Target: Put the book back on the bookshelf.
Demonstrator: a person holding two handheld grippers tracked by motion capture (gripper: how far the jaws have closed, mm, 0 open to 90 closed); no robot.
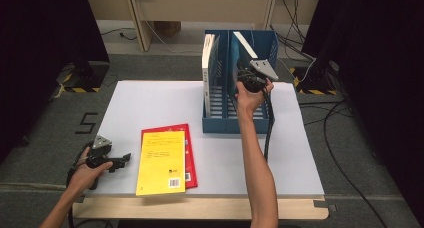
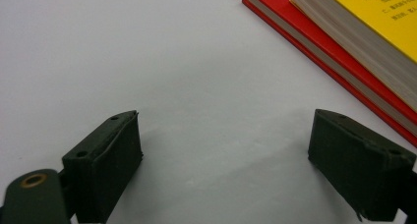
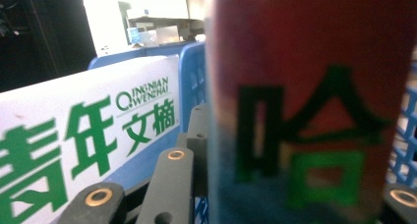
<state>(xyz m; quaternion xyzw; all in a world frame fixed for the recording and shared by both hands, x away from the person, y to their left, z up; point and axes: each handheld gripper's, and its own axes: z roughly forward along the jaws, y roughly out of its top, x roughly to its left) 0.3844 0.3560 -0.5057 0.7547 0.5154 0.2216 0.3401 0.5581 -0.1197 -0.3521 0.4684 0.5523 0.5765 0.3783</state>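
A person sits at a white table (image 1: pixel 150 103) and holds a gripper in each hand.

The right gripper (image 1: pixel 248 78) is up in the middle top of the high view, at the right slot of a blue file holder (image 1: pixel 220 123). In the right gripper view, a red book (image 3: pixel 305 101) with big dark and green letters fills the middle and right of the frame. It is very close and blurry. The black jaws sit on both sides of it, so the gripper is grasping the book. The book stands upright in the right slot. In the high view its white top edge sticks up out of that slot, just above the gripper.

Another book with a white cover and green letters (image 3: pixel 83 135) stands in the left slot. In the high view this book leans at the top left of the holder.

The left gripper (image 1: pixel 120 160) lies low on the table at the lower left of the high view. In the left gripper view its jaws stand wide apart with only bare table between them. It holds nothing.

Just to its right lies a yellow book (image 1: pixel 161 163) on top of a flat red book (image 1: pixel 189 158). Both lie near the bottom edge of the table, well apart from the holder.
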